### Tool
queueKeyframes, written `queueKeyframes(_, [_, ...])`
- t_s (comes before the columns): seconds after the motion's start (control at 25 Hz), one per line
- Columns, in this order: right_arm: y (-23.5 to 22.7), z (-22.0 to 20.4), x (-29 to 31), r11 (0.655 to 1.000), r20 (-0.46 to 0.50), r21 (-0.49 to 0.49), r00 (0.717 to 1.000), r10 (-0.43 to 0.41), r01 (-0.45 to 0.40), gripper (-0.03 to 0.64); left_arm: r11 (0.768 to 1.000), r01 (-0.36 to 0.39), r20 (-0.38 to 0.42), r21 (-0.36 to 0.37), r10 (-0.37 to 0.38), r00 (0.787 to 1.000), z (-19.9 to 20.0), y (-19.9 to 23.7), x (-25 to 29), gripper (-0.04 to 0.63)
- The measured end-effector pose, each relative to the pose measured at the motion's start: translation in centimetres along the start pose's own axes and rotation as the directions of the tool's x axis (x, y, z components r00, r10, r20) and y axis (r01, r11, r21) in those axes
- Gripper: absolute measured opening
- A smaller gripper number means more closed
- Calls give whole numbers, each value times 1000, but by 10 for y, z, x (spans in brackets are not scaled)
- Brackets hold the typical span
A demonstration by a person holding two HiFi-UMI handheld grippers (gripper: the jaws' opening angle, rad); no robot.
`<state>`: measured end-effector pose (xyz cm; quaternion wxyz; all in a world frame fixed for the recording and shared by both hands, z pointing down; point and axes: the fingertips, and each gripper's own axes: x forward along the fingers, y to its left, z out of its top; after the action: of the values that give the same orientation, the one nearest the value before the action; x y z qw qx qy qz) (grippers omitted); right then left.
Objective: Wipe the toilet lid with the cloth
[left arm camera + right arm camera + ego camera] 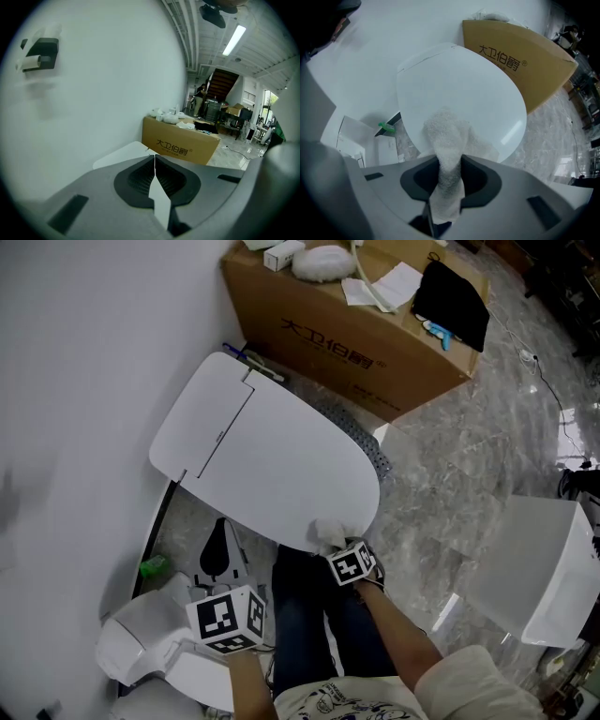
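While cloth rests on toilet lid, gripped

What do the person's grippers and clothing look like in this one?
The left gripper and right gripper have grey moulded bodies with dark tongs. Each carries a white cube with black square markers. The person wears a pale sleeve, a printed white shirt and dark jeans.
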<state>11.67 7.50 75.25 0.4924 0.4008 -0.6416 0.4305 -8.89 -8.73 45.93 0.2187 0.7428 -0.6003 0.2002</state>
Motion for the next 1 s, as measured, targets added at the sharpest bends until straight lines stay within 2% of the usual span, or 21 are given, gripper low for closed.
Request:
queueKeyframes(0.28, [-16, 34, -60, 998, 130, 63, 991, -22, 14, 105, 1000, 6, 54, 1, -6, 998, 37, -8, -13, 9])
queueKeyframes(0.4, [-17, 63, -100, 996, 224, 93, 974, -38, 18, 105, 1000, 9, 86, 6, -10, 996, 60, -11, -22, 9])
queueKeyframes(0.52, [-15, 94, -147, 993, 324, 121, 945, -51, 12, 105, 1000, 11, 126, 14, -13, 992, 87, -16, -34, 9])
queueKeyframes(0.68, [-9, 141, -219, 991, 477, 135, 876, -72, 8, 106, 1000, 3, 193, 16, -6, 981, 126, -16, -56, 9])
queueKeyframes(0.84, [-3, 195, -295, 993, 630, 122, 772, -81, 4, 105, 1000, -14, 267, 21, 8, 964, 168, -11, -71, 9])
queueKeyframes(1.0, [7, 234, -365, 994, 741, 105, 667, -76, -3, 104, 999, -34, 334, 22, 25, 942, 206, -5, -87, 9])
